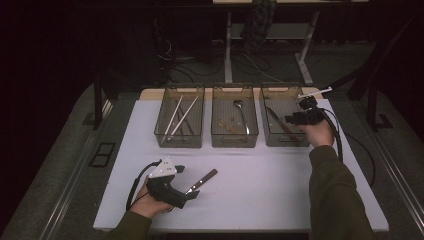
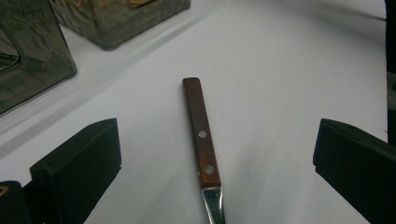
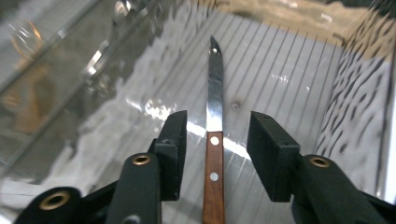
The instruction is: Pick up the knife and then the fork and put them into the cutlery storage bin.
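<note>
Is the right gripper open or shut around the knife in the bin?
Open: the right gripper has a gap on each side of the knife.

Between the spread jaws of your left claw [image 2: 215, 154] lies a knife [image 2: 201, 140] with a smooth reddish-brown wooden handle, two bright metal rivets set in it, and a polished steel blade starting at its near end. The jaws themselves look like matt black plastic. Beneath them the tabletop [image 2: 289, 84] is white, smooth and matt. Ahead of your right claw [image 3: 216, 140], a second knife [image 3: 215, 135] has the same wooden handle and a glossy, mirror-like metal blade. It rests in a bin [image 3: 289, 51] of clear smoky plastic, glossy, with a ribbed floor that throws back glare.
</note>
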Demonstrator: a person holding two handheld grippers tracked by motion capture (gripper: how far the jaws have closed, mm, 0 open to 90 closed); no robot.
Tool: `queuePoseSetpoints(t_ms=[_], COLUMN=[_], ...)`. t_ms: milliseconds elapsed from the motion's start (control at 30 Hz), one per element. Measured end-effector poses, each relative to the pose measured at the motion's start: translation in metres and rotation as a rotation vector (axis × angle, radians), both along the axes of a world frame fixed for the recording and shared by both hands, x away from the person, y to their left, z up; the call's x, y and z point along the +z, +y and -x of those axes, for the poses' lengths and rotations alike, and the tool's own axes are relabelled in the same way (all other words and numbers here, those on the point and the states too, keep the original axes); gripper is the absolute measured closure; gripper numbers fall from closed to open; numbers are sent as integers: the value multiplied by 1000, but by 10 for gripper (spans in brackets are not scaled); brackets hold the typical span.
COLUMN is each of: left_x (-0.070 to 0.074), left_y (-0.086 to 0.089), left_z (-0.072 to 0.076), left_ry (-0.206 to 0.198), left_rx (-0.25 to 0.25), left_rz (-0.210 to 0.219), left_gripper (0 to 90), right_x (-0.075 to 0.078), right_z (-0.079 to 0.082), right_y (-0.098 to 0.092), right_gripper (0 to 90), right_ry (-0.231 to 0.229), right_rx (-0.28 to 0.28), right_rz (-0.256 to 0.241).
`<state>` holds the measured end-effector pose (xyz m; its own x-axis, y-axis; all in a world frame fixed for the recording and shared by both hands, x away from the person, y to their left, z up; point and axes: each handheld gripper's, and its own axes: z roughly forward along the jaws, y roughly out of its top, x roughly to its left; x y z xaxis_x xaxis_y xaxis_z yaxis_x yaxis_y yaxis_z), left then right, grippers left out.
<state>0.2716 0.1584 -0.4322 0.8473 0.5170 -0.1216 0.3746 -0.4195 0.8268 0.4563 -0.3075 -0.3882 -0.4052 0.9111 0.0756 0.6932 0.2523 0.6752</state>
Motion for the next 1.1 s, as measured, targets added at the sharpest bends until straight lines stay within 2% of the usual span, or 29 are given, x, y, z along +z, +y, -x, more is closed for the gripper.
queuePoseSetpoints(t_ms=[67,300,500,667,867,1100], left_x=[0,0,0,0,0,1], left_y=[0,-2,-3,-3,-2,-1], left_z=[0,1,0,0,0,0], left_ry=[2,0,4,6,9,16], left_rx=[2,5,7,12,21,29], left_rz=[0,-4,-5,-7,-10,-9], left_gripper=[0,1,7,16,45,92], right_x=[3,19,31,36,33,18], right_z=[4,27,52,73,100,128], right_y=[-1,-4,-3,3,13,21], right_gripper=[498,354,276,233,192,177], right_ry=[-8,-82,-148,-206,-245,-271], right_rx=[11,50,113,167,214,260], right_rz=[-32,-49,-63,-99,-151,-202])
